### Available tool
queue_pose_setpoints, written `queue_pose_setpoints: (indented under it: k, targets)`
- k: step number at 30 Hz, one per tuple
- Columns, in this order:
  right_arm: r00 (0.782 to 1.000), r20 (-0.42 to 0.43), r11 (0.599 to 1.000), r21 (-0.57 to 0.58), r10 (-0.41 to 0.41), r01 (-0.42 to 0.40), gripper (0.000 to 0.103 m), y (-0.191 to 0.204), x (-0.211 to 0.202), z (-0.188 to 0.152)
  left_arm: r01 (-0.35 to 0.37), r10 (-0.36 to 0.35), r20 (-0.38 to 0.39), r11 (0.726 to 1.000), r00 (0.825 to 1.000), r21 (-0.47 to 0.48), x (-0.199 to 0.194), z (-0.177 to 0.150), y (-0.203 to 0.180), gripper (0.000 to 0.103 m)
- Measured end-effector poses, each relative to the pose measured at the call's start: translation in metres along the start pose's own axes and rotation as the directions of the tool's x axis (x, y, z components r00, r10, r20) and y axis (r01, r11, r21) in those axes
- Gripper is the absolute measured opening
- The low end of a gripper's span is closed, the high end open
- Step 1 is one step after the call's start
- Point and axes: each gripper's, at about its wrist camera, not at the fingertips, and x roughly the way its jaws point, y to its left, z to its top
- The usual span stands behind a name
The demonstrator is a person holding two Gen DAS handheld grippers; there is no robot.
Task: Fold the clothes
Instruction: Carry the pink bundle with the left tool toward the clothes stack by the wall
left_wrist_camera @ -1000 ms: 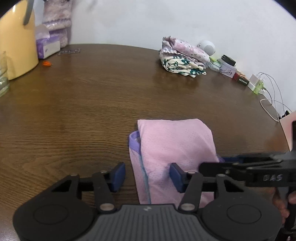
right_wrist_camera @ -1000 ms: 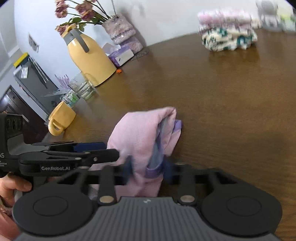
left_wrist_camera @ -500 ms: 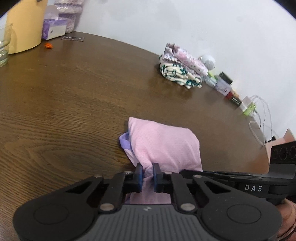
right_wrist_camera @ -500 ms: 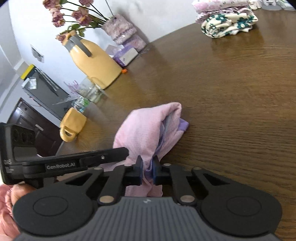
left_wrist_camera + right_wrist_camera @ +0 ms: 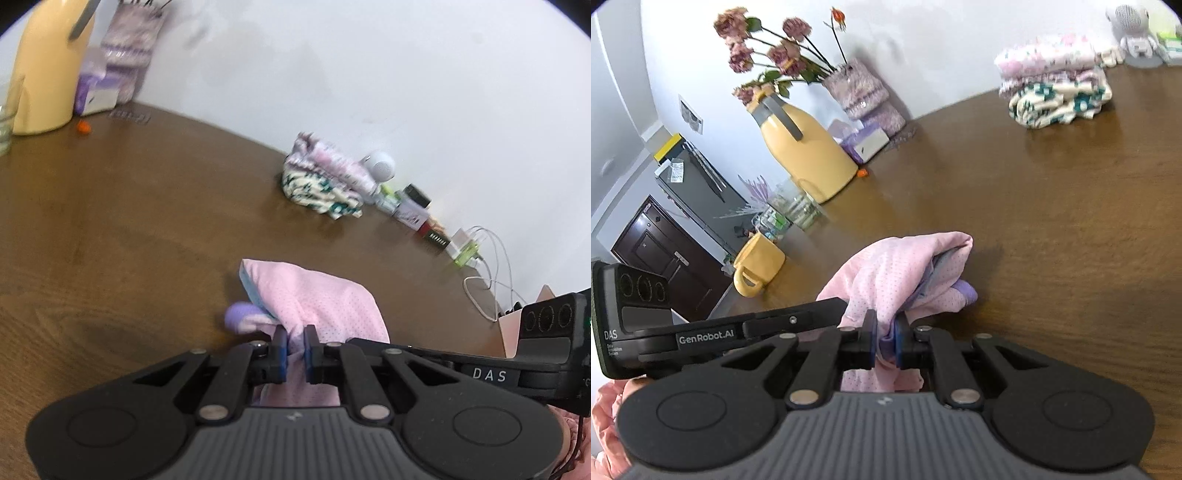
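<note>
A folded pink garment [image 5: 317,295] with a purple trim [image 5: 240,315] hangs just above the brown table [image 5: 110,240], raised at its near edge. My left gripper [image 5: 294,349] is shut on the near edge of the pink cloth. In the right wrist view the same pink garment [image 5: 897,273] bunches up, and my right gripper [image 5: 885,347] is shut on its pink and lilac layers. Each gripper shows in the other's view as a black body: the right one [image 5: 480,373] at the right, the left one [image 5: 701,332] at the left.
A stack of folded patterned clothes [image 5: 325,181] lies at the far side by the wall, with small boxes, a charger and cables [image 5: 469,247] beside it. A yellow thermos jug [image 5: 801,155], flower vase [image 5: 857,92], glass [image 5: 801,210] and yellow mug [image 5: 757,266] stand at the left edge.
Both grippers went from open around the garment's near edge to shut on it, then lifted it, so the cloth bunches and tilts up off the table.
</note>
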Motion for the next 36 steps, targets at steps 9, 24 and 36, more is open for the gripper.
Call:
queue_pose_setpoints:
  k: [9,24,36]
  targets:
    - [0.999,0.051,1.0,-0.012,-0.001,0.001,0.008,-0.009,-0.039,0.015,0.029,-0.031,0.054,0.999,0.998,0.033,0.002,0.006,-0.04,0.007]
    - [0.987,0.159,0.995,-0.089,-0.022,0.037,0.008,-0.016,-0.085,0.083,0.089,-0.099,0.142,0.993,0.985,0.078,0.02,0.067,-0.086,0.007]
    - [0.955,0.293,0.986,-0.143,-0.043,0.088,0.008,-0.032,-0.089,0.207,0.122,-0.152,0.245,0.984,0.958,0.133,0.089,0.192,-0.115,0.007]
